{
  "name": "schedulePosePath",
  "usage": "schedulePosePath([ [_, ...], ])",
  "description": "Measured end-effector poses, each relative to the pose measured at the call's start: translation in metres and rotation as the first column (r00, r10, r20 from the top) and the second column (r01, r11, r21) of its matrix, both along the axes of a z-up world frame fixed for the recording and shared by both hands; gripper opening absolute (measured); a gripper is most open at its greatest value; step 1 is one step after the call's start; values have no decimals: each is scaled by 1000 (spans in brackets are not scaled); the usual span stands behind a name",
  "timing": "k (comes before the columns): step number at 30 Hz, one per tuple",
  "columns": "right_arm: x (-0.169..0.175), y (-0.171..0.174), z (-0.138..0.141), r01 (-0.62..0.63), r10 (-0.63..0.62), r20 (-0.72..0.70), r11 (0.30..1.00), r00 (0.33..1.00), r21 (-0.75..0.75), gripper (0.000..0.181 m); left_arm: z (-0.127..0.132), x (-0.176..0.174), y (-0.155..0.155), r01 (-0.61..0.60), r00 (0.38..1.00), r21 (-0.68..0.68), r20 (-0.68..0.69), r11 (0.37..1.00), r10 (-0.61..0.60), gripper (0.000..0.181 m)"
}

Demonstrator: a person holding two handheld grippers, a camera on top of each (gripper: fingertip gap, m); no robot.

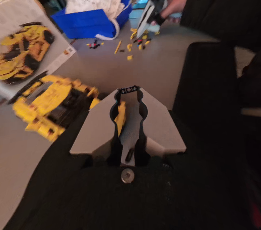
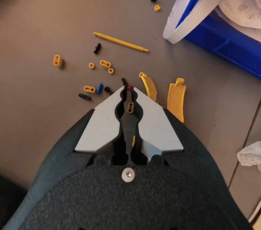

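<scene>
My left gripper (image 1: pixel 129 90) is shut on a short black beam (image 1: pixel 129 90) with holes, held crosswise between its fingertips above the grey table. A yellow and black brick-built car (image 1: pixel 53 107) lies just to its left. My right gripper (image 2: pixel 128 88) is nearly closed, its tips pinching a small red piece (image 2: pixel 128 88) low over loose parts. A yellow two-hole link (image 2: pixel 130 107) shows on the table through the gap between the fingers. The right gripper also shows far off in the left wrist view (image 1: pixel 142 30), held by a hand over the parts pile.
A yellow axle (image 2: pixel 120 41), two curved yellow panels (image 2: pixel 176 100), a blue pin (image 2: pixel 99 88) and black pins lie scattered. A blue bin (image 1: pixel 91 25) holds paper sheets. The car's box (image 1: pixel 24 47) stands left. A black chair (image 1: pixel 204 81) is at right. My hands' fingertips stand some 30 centimetres from each other. It is some 4 centimetres from my right tips to the blue pin (image 2: pixel 99 88). My left wrist view (image 1: pixel 138 43) looks at it from another angle.
</scene>
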State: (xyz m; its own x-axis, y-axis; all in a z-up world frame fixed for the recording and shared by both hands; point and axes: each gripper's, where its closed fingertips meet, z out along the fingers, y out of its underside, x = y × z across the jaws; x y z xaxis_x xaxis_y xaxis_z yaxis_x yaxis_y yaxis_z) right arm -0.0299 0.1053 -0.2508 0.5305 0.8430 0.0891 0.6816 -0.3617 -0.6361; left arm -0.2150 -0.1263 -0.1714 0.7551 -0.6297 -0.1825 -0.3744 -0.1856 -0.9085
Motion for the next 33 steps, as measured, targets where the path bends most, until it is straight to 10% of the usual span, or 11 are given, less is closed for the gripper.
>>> schedulePosePath([
  [6, 4, -4, -5, -22, 19, -64, 999, 998, -45, 17, -29, 71, 99, 114, 949, -386, -230, 915, -216, 23],
  [14, 37, -17, 37, 2, 4, -182, 999, 983, 32, 17, -58, 137, 184, 212, 892, -507, -248, 835, -377, 23],
  [23, 50, -51, 41, -47, 49, -217, 999, 975, 14, 14, -75, 143, 195, 194, 876, -504, -298, 842, -380, 37],
  [28, 30, -76, 60, -137, 144, -249, 990, 958, 45, 15, -7, 102, 170, 244, 939, -451, -112, 859, -325, 40],
  [33, -78, -166, 73, -453, 470, -348, 881, 811, 136, 35, 53, -7, 88, 181, 982, -290, 9, 940, -186, 39],
])
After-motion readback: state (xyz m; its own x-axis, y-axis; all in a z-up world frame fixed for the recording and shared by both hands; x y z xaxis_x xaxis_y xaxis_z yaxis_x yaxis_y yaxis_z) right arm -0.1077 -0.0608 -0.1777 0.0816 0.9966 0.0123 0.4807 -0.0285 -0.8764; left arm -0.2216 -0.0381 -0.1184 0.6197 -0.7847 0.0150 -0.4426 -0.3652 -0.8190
